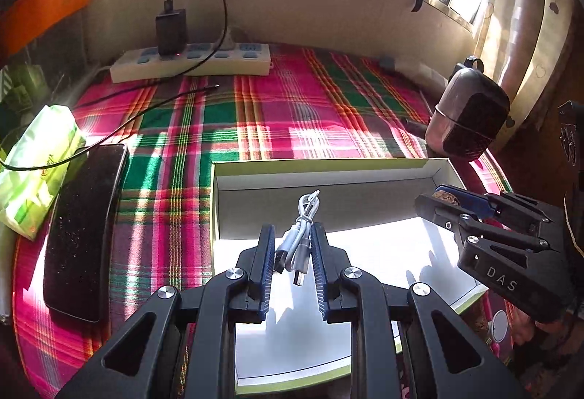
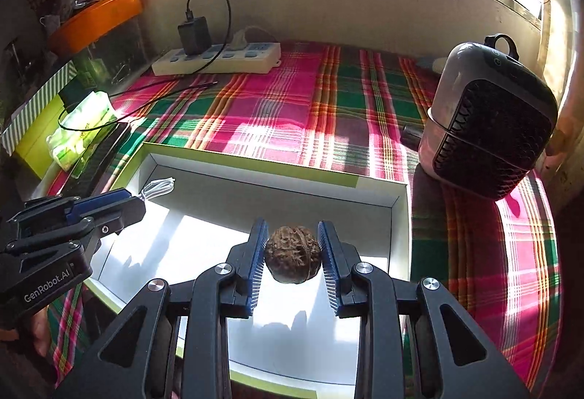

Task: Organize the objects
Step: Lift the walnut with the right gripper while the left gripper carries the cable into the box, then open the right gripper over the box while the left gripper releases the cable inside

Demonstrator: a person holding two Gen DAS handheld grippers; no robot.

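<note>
Two close wrist views, facing the window, both over the open box (image 1: 443,167) (image 2: 399,213).

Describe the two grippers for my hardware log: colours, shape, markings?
Both are black plastic linkages with silver pivot bolts and blue ribbed fingers. The left gripper reads "GenRobot.AI" on its side; the right gripper reads "DAS". No cables or sleeves show.

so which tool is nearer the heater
Right. The right tool, holding a walnut, is over the box's heater-side end; the left tool, holding a cable, is farther from the heater.
</note>
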